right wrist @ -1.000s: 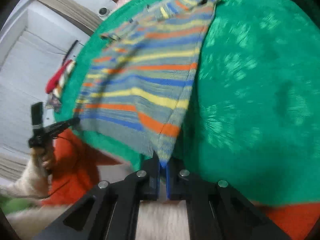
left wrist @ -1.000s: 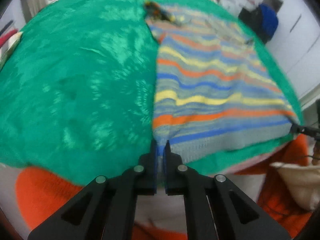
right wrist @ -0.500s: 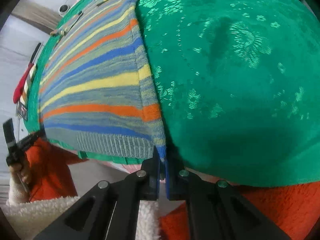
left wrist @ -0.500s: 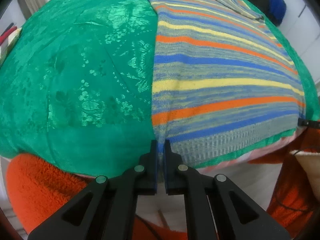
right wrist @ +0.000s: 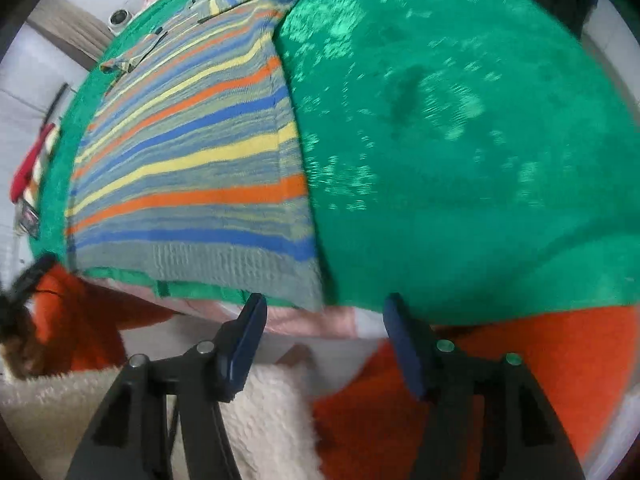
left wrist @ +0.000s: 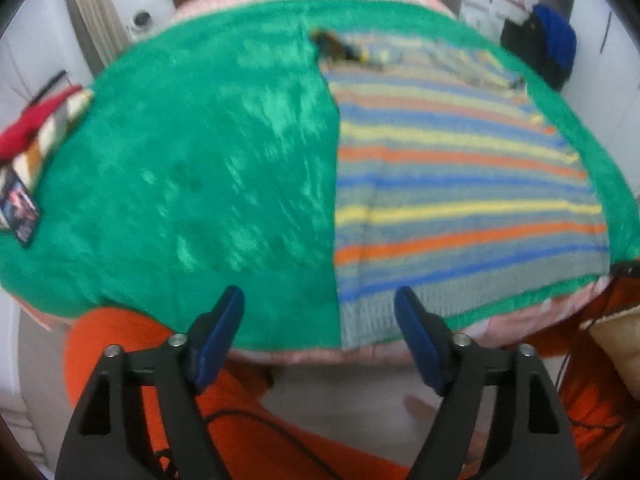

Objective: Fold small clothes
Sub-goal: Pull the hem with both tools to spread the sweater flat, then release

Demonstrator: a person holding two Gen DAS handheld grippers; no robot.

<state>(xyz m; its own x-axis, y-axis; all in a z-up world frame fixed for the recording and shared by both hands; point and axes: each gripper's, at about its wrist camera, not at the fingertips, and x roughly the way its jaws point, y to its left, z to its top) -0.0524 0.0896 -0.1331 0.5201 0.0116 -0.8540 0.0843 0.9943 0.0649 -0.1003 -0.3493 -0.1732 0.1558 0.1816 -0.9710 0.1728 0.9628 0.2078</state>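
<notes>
Both views are smeared by motion blur, so the knit's far end, a bunched collar or sleeve, is hard to make out. The striped sweater (left wrist: 460, 200) lies flat on the green blanket (left wrist: 200, 180) covering the bed, its ribbed hem at the near edge. The left tongs (left wrist: 320, 312) are opening, jaws apart, straddling the hem's left corner without pressing it. The right tongs (right wrist: 322, 320) are also opening, nothing between them, the hem's right corner just ahead. Only the left view shows the dark blue bundle (left wrist: 554, 46) far right.
</notes>
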